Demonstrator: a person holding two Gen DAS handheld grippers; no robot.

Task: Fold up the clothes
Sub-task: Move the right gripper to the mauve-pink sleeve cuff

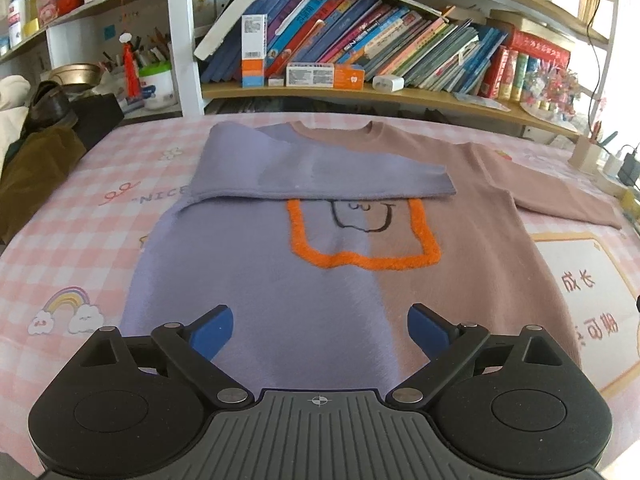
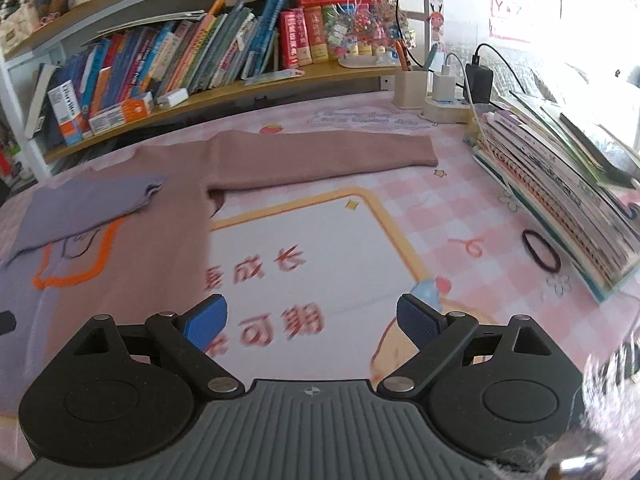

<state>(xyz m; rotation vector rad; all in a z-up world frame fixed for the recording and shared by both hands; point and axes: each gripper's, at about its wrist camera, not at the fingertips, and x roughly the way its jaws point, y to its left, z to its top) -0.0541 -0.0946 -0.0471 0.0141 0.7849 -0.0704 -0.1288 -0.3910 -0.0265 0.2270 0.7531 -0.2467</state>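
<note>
- A two-coloured sweater [image 1: 280, 280] lies flat, front up, on a table covered with a pink checked cloth [image 1: 80, 240]. One half of the sweater is lilac, the other dusty pink, with an orange outline and a drawn face on the chest.
- The lilac sleeve [image 1: 312, 168] is folded across the chest and covers the top of the orange outline.
- The pink sleeve [image 2: 320, 156] is stretched straight out to the side, flat on the cloth.
- The left gripper [image 1: 320, 332] hovers over the lower lilac part of the sweater. Its blue-padded jaws stand wide apart, with nothing between them.
- The right gripper [image 2: 312, 324] hovers over the printed cloth, beside the pink edge of the sweater. Its jaws are also wide apart and empty.
- A shelf of books [image 1: 380, 40] runs behind the table.
- A black hair tie [image 2: 540, 252] lies on the cloth near a slanting stack of books [image 2: 560, 184].
</note>
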